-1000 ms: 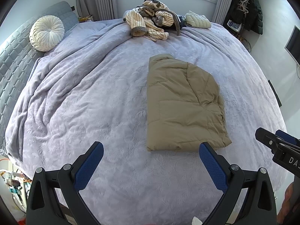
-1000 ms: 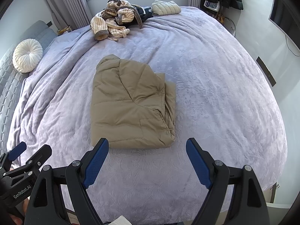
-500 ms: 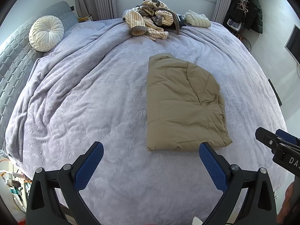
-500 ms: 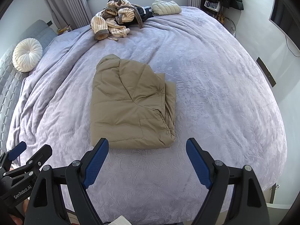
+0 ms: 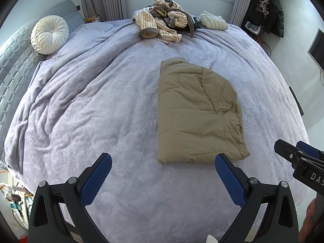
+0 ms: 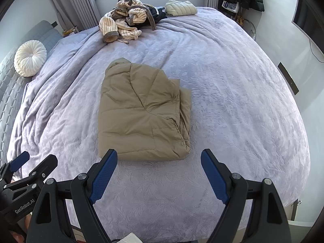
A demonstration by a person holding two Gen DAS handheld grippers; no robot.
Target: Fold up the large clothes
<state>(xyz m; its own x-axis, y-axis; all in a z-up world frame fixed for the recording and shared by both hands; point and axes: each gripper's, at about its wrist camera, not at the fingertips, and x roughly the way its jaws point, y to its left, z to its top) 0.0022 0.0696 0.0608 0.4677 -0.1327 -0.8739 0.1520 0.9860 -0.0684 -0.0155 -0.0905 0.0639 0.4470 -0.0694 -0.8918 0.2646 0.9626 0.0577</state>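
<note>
Left black two-finger gripper with blue textured pads (image 5: pixel 163 159): jaws wide apart, nothing between them, pitched steeply down. Right black two-finger gripper with blue textured pads (image 6: pixel 159 155): same, jaws spread, empty, pitched down. Both side by side, near each other, not touching.

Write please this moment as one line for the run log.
left gripper: jaws open, empty | right gripper: jaws open, empty | tan jacket: folded on bed
</note>
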